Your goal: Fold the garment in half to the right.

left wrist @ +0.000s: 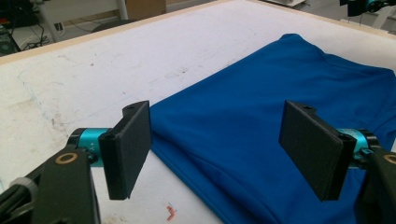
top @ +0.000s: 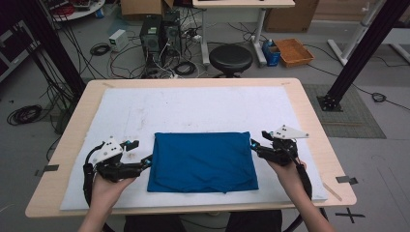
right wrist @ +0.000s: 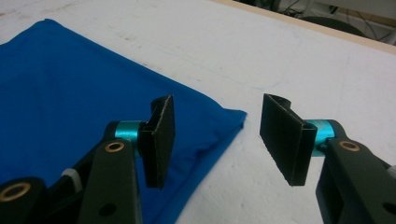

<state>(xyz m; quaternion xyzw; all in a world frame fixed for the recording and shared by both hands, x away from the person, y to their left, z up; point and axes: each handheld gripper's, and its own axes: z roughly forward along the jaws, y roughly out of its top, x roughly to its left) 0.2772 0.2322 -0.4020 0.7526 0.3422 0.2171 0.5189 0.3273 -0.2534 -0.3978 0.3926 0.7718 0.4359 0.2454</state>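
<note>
Folded blue cloth lies long axis L–R on bench, between both grippers. Left gripper released at left edge; right gripper released at far-right corner.

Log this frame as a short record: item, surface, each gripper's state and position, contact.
item: folded blue cloth, lying flat
surface: white mat on a wooden table
left gripper: open, at the cloth's left edge, jaws astride its corner in the left gripper view
right gripper: open, at the cloth's upper right corner
contact: no pads pressing on the cloth
</note>
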